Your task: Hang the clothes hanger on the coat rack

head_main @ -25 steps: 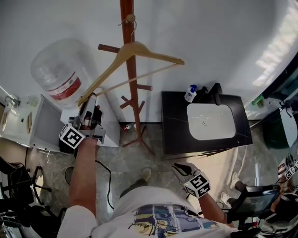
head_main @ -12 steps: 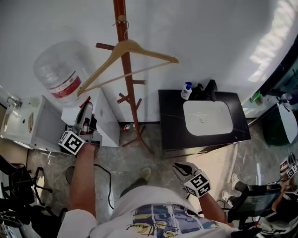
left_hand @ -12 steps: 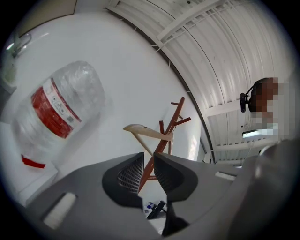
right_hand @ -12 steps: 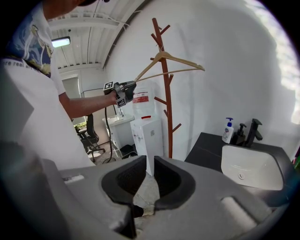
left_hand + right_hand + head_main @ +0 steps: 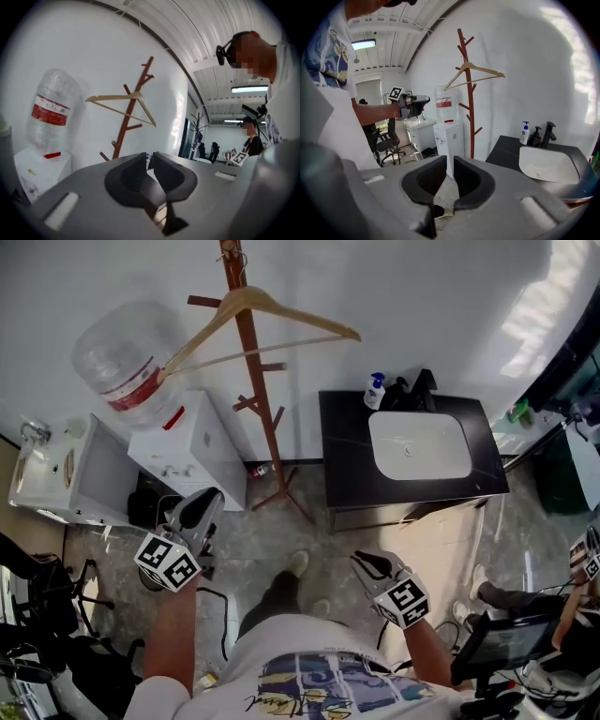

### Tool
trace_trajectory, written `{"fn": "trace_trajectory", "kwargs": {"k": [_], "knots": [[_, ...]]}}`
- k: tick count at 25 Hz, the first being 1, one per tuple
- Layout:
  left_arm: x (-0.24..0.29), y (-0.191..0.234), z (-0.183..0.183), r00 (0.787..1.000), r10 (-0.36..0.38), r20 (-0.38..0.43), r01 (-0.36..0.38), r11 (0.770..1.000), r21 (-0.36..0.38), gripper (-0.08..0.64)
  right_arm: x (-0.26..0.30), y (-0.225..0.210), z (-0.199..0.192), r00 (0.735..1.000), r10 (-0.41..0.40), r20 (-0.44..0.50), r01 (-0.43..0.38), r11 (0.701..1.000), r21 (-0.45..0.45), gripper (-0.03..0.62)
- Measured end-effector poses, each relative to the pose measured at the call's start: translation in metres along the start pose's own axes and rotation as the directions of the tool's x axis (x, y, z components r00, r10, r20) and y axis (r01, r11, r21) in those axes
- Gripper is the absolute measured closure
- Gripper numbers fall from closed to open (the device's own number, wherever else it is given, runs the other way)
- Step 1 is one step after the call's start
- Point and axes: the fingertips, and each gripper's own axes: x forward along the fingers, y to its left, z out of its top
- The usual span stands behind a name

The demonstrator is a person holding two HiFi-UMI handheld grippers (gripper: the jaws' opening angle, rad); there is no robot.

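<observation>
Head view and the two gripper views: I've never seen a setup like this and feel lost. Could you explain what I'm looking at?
A person wears a camera on the head that looks steeply down; that is the head view. Each hand holds a two-jaw tool with a marker cube: the left tool and the right tool. Each tool carries its own camera looking along its jaws, which gives the other two pictures. Both tools are empty, with only a narrow gap between the jaws. A wooden clothes hanger hangs on the brown coat rack by the wall. Nearby stand a water dispenser and a black counter with a white sink.
</observation>
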Motion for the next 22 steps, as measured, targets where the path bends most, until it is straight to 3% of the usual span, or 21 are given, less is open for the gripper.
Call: {"fn": "trace_trajectory", "kwargs": {"k": [2,5,9,13,17,22], "knots": [[-0.006,-0.038,-0.026,0.994,-0.059,-0.090,0.061,0.998,0.017,0.511,-0.007,0.008,0.005,1.000,-0.007,0.007,0.007,1.000,-0.014,0.548],[-0.014,-0.088,-0.061,0.968,-0.159,-0.194,0.159,0.987,-0.017,0.528,-0.013,0.021,0.013,1.000,-0.022,0.020,0.023,0.999,-0.027,0.549],[-0.024,-0.138,-0.090,0.928,-0.271,-0.255,0.278,0.960,-0.006,0.535,-0.013,0.039,0.026,0.998,-0.026,0.049,0.029,0.998,-0.056,0.565],[-0.037,-0.179,-0.093,0.881,-0.376,-0.286,0.393,0.919,0.004,0.552,-0.012,0.065,0.042,0.996,-0.020,0.083,0.026,0.997,-0.071,0.577],[-0.063,-0.190,-0.106,0.845,-0.426,-0.324,0.435,0.899,-0.047,0.557,-0.005,0.099,0.058,0.994,-0.001,0.107,0.010,0.996,-0.087,0.578],[-0.101,-0.175,-0.115,0.833,-0.433,-0.345,0.427,0.899,-0.095,0.557,0.009,0.140,0.073,0.992,0.028,0.124,-0.014,0.993,-0.116,0.583]]}}
